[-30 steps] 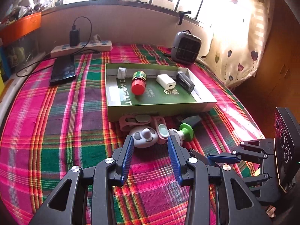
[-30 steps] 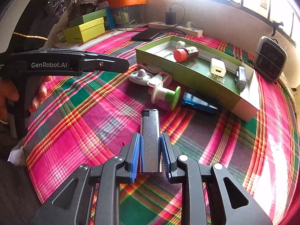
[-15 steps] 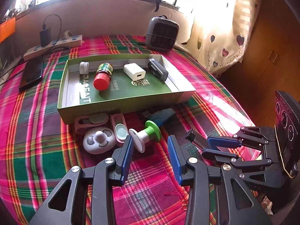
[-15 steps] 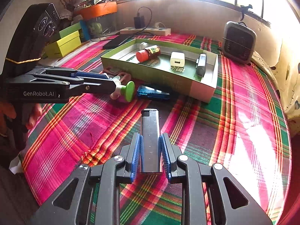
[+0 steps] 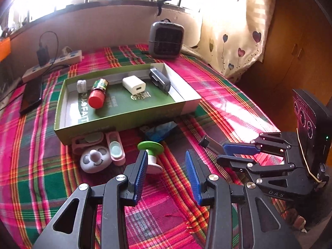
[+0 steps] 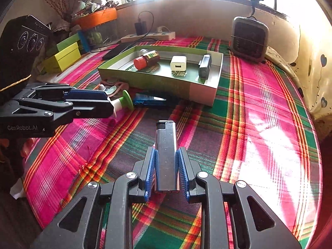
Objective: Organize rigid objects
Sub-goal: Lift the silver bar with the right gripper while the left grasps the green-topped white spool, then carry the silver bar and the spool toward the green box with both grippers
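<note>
Right gripper (image 6: pixel 167 169) pinches a silver lighter (image 6: pixel 166 151) above the plaid cloth; left gripper (image 5: pixel 166 173) spread, empty. Green tray (image 5: pixel 128 122) holds four items; about five others lie against its near wall. Judged roughly half sorted. Open cloth right of tray gives approach room.

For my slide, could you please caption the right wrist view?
Right gripper holds a silver lighter above the plaid cloth, facing the green tray.
</note>
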Action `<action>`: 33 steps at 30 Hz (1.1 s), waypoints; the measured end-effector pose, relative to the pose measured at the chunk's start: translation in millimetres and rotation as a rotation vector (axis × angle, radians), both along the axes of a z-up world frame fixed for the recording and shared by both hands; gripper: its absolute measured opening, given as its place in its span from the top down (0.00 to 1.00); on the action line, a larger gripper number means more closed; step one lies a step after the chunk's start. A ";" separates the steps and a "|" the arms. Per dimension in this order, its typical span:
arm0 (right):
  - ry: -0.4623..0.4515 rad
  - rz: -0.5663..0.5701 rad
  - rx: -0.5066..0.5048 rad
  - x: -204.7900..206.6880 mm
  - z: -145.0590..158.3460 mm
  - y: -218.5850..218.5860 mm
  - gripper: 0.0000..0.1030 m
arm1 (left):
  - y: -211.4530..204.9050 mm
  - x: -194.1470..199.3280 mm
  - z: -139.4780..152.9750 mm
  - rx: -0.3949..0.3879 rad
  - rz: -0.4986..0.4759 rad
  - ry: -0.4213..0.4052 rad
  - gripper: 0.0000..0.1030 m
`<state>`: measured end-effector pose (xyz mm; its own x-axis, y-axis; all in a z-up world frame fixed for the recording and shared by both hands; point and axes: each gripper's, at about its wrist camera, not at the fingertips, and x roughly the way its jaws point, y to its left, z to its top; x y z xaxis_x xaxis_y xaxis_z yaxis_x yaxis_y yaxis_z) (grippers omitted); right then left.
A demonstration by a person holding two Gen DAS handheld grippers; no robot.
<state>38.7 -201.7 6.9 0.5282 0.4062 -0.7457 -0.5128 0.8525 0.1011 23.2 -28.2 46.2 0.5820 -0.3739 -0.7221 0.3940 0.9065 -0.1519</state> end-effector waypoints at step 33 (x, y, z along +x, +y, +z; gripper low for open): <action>0.039 -0.029 0.021 8.1 -6.1 -4.8 0.77 | -9.8 31.7 -35.9 0.045 0.063 0.078 0.65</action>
